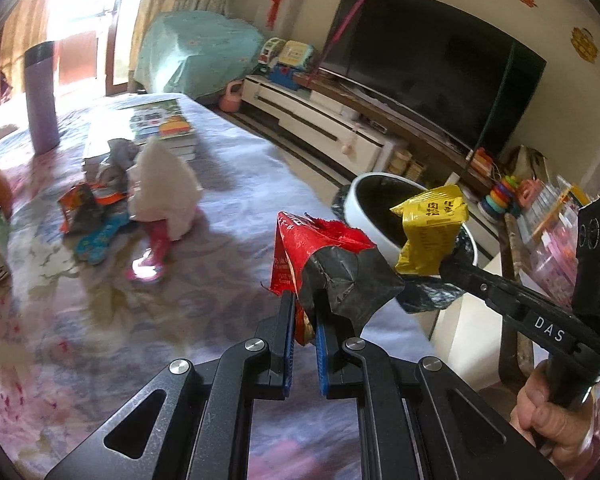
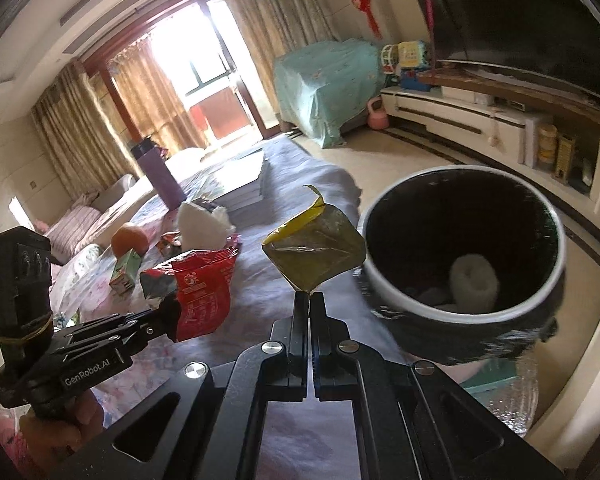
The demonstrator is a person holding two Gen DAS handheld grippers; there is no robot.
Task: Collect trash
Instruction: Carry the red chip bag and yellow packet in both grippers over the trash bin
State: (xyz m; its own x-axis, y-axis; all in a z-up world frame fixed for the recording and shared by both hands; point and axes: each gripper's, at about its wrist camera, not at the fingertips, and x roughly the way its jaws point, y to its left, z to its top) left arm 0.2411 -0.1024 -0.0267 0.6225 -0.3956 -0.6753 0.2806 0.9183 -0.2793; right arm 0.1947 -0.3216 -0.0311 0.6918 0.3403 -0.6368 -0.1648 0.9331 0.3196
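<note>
The white trash bin (image 2: 464, 256) fills the right of my right view, beside the table edge. My left gripper (image 1: 305, 312) pinches a red snack wrapper (image 1: 316, 256) at centre; my right gripper (image 2: 310, 300) pinches a yellow sachet (image 2: 314, 252) by its corner. Both are probably light, crinkly and slippery, so edge pinches suit them.

Two grippers are in view, each clamping one wrapper: the left gripper (image 1: 304, 312) a red wrapper (image 1: 320, 256), the right gripper (image 2: 310, 304) a yellow wrapper (image 2: 314, 254). One white bin (image 2: 384, 288) sits right of the right jaws. One tissue (image 1: 164, 192), one purple bottle (image 1: 41, 96) and one orange (image 2: 130, 239) lie beyond the jaws.
</note>
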